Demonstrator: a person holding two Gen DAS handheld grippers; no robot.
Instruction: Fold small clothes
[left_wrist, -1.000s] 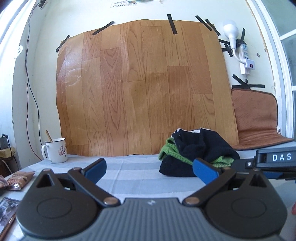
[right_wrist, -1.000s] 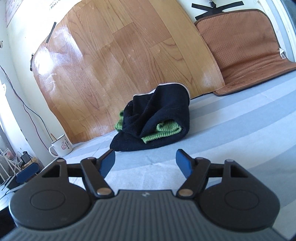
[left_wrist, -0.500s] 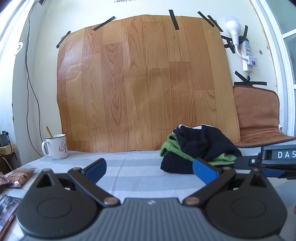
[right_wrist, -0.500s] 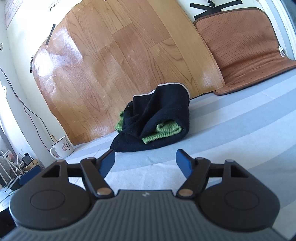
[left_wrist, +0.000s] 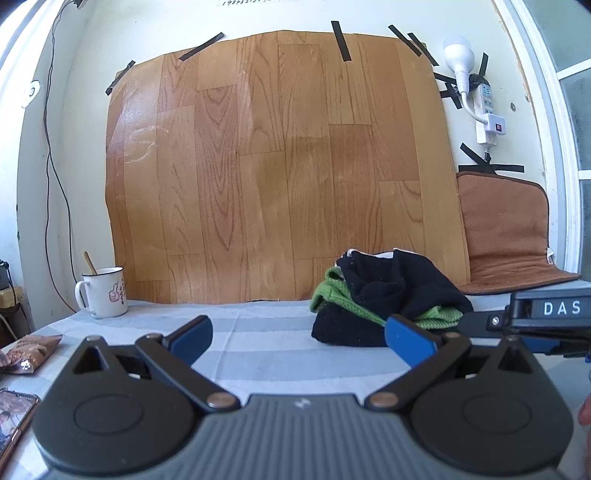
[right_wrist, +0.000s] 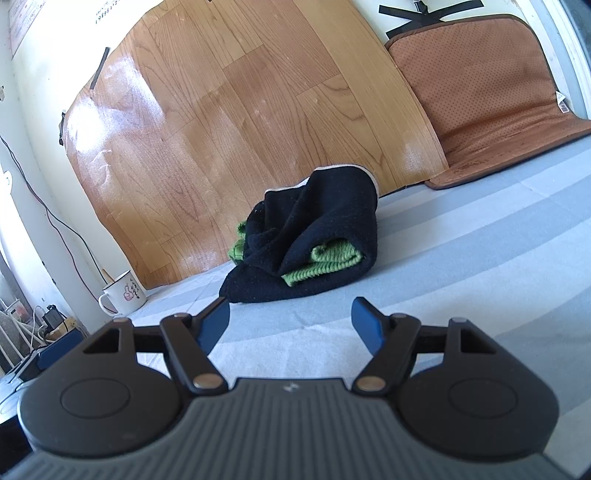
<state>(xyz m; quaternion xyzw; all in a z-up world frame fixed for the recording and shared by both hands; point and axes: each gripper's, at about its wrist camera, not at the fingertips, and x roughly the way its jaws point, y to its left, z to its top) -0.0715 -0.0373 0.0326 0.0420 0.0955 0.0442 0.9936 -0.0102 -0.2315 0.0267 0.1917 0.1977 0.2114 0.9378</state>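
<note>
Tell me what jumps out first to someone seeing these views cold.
A crumpled pile of black and green clothes sits on the striped cloth, ahead of both open grippers, left and right. Behind it, a wood-pattern sheet is taped to the wall, with a white mug at the left.

Left tongs (left_wrist: 297, 334) and right tongs (right_wrist: 291, 321) both gape wide, level, gripping nothing.

I am working in lived-in home room, not lab. Wood-look floor sheet (left_wrist: 280, 166) is hanging taped on white wall. Mug (left_wrist: 104, 292) with thumbs-up picture is sitting on striped cloth (left_wrist: 258, 343). Snack packet (left_wrist: 31, 349), brown seat cushion (left_wrist: 506, 236), lamp bulb (left_wrist: 459, 57) and power strip (left_wrist: 487, 110) are showing too.
</note>
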